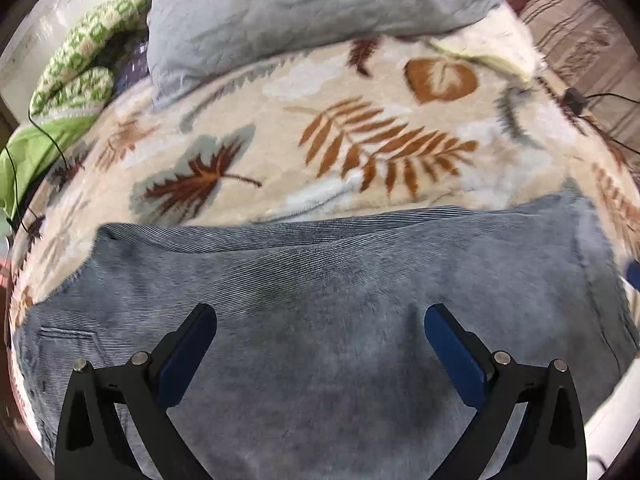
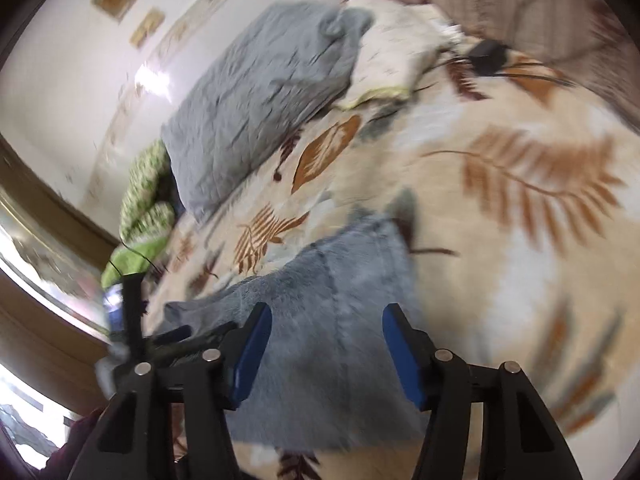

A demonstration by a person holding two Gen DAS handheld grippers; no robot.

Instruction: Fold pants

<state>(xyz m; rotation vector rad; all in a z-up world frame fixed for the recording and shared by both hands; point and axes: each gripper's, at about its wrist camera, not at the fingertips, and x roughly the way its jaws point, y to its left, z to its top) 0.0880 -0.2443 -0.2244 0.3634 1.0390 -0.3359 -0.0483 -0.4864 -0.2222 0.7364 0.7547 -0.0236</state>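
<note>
Left wrist view, pants (image 1: 320, 300) flat beneath spread jaws, right jaws likewise parted above them.

Soft daylight, wall glare (image 2: 154, 76), heavy right-view motion blur, fisheye-warped dark edges.

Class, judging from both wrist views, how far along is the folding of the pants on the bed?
Done: the blue-grey corduroy pants lie in a compact block on the leaf-patterned blanket, with a fold edge along the far side, so at least one fold looks made. In hand: nothing; the left gripper and right gripper are open above the cloth. Left: possibly another fold or smoothing; the blur hides details.
</note>
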